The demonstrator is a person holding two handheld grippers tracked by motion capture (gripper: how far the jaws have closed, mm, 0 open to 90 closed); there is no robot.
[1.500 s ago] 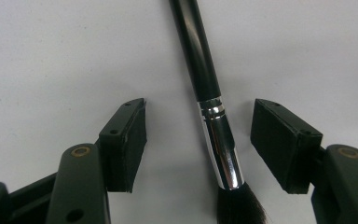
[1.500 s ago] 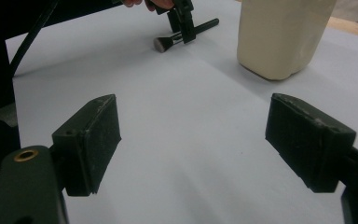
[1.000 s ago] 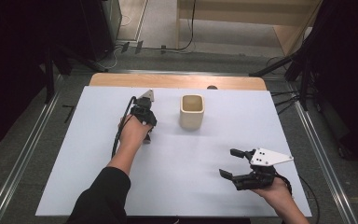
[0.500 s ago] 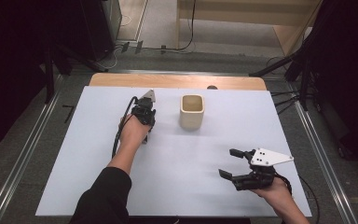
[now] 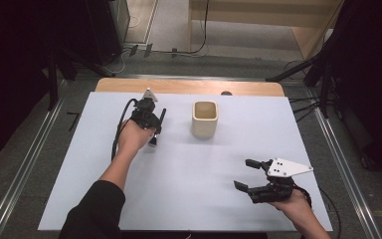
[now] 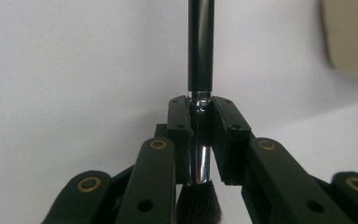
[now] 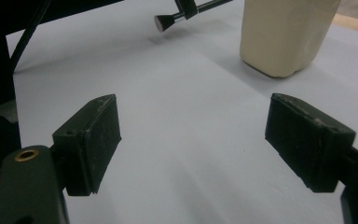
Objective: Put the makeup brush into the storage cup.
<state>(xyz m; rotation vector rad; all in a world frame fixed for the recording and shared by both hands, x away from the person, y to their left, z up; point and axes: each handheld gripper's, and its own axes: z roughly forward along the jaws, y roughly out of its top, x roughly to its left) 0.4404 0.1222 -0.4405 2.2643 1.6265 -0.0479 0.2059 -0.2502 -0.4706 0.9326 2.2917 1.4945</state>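
White table on a grey floor, dark curtains on both sides. The left gripper sits at the far left of the table, clamped on a makeup brush by its silver ferrule, black handle pointing away from the camera, bristles back toward the hand. In the right gripper view the brush hangs clear of the table. A beige cup stands just to its right. The right gripper waits near the front edge, its 2 jaws spread wide with nothing between them.
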